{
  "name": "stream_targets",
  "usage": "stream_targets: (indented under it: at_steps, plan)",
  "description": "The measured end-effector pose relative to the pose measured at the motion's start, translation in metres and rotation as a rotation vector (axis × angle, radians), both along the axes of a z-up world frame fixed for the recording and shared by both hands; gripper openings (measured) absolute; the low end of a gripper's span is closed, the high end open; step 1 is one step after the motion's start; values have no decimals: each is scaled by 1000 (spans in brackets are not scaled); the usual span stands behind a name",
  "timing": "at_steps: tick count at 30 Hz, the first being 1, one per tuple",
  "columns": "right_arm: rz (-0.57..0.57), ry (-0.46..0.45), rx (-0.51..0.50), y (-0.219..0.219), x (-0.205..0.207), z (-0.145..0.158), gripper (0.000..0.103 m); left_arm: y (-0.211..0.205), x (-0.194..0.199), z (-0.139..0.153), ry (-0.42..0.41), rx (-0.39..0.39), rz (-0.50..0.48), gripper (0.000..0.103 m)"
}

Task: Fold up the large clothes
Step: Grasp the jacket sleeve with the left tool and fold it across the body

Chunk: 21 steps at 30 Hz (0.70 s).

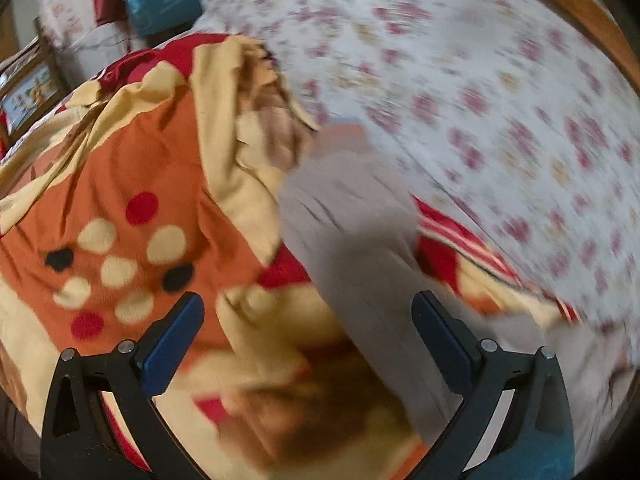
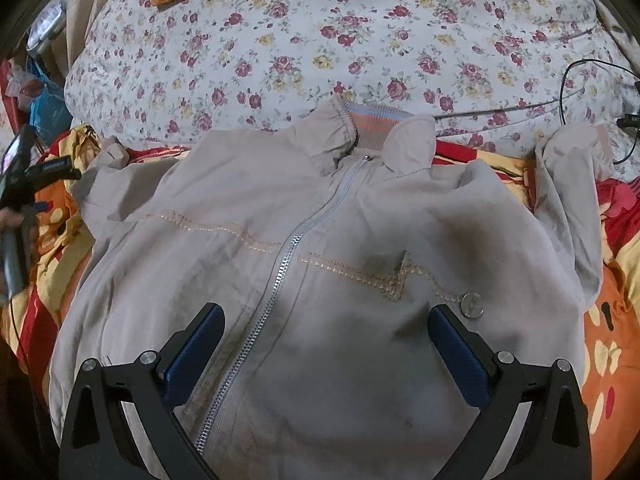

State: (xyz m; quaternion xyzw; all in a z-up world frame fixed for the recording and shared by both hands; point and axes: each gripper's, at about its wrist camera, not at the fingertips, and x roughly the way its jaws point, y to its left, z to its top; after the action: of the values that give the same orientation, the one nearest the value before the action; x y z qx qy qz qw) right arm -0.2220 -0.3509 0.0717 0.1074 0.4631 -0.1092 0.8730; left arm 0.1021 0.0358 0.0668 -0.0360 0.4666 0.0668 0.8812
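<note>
While the bed (image 2: 360, 32) carries everything, its floral sheet covers the far side and an orange, red and cream patterned blanket (image 1: 120, 184) covers the near side. On that blanket a beige zip-front jacket (image 2: 320, 264) lies front up, collar toward the floral sheet, zipper partly done up, one sleeve (image 2: 568, 200) bunched toward the bed's right edge. Above the jacket's lower front the right gripper (image 2: 326, 354) hovers, its blue-padded jaws spread wide with nothing between them. At the bed's left edge the left gripper (image 1: 308, 342) points down over the blanket and the jacket's other sleeve (image 1: 352, 240), jaws likewise spread apart and empty; that view is blurred. A round button (image 2: 472, 305) sits on the jacket's chest.
</note>
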Motion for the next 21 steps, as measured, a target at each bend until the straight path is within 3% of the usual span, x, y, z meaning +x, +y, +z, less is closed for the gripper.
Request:
stream_targets:
  at_steps: [6, 11, 13, 14, 15, 16, 18, 21]
  plan:
    - [5, 15, 10, 0, 5, -5, 102, 12, 45, -16, 9, -28, 58, 103]
    - [10, 29, 17, -2, 7, -10, 102, 4, 72, -36, 43, -7, 39, 101]
    - [9, 37, 23, -4, 9, -13, 102, -2, 79, -44, 54, -12, -6, 83]
    - [9, 40, 25, -5, 10, -14, 102, -4, 81, -48, 70, -14, -25, 51]
    - [8, 44, 27, -5, 10, -16, 102, -4, 82, -51, 93, -24, -35, 10]
    - [6, 47, 28, -6, 11, -17, 102, -2, 80, -51, 104, -51, -30, 2]
    - [2, 48, 35, -8, 10, -18, 102, 4, 71, -40, 60, -130, -24, 2]
    - [-8, 33, 43, -11, 7, -16, 102, -2, 48, -2, -25, -186, -110, 2]
